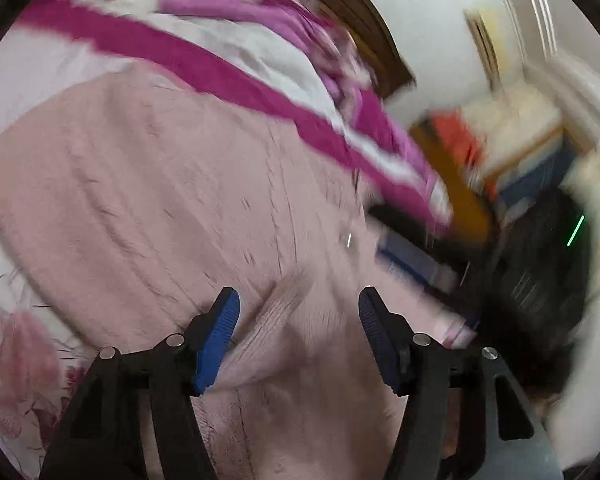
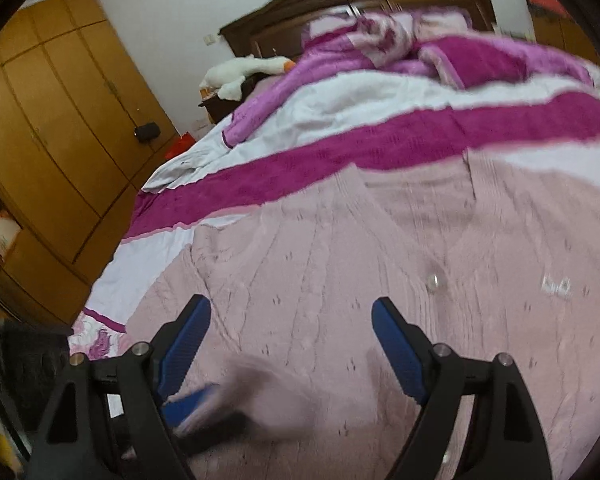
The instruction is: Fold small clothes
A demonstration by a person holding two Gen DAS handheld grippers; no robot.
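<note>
A pale pink knitted cardigan (image 2: 340, 264) with a clear button lies spread on the bed. It also fills the left wrist view (image 1: 148, 200). My left gripper (image 1: 298, 300) is open just above the cardigan, with a raised ribbed fold (image 1: 268, 332) of the knit between its blue pads. My right gripper (image 2: 292, 308) is open over the cardigan's lower part. A blurred blue gripper finger (image 2: 196, 400) with a bit of pink knit shows low between the right gripper's jaws. Both views are motion-blurred.
The bed has a white and magenta striped cover (image 2: 380, 140) and a bunched purple blanket (image 2: 380, 44) by the dark headboard. A white plush goose (image 2: 240, 72) lies at the far left. Wooden wardrobes (image 2: 52, 128) stand left. Cluttered shelves (image 1: 520, 152) show beyond the bed edge.
</note>
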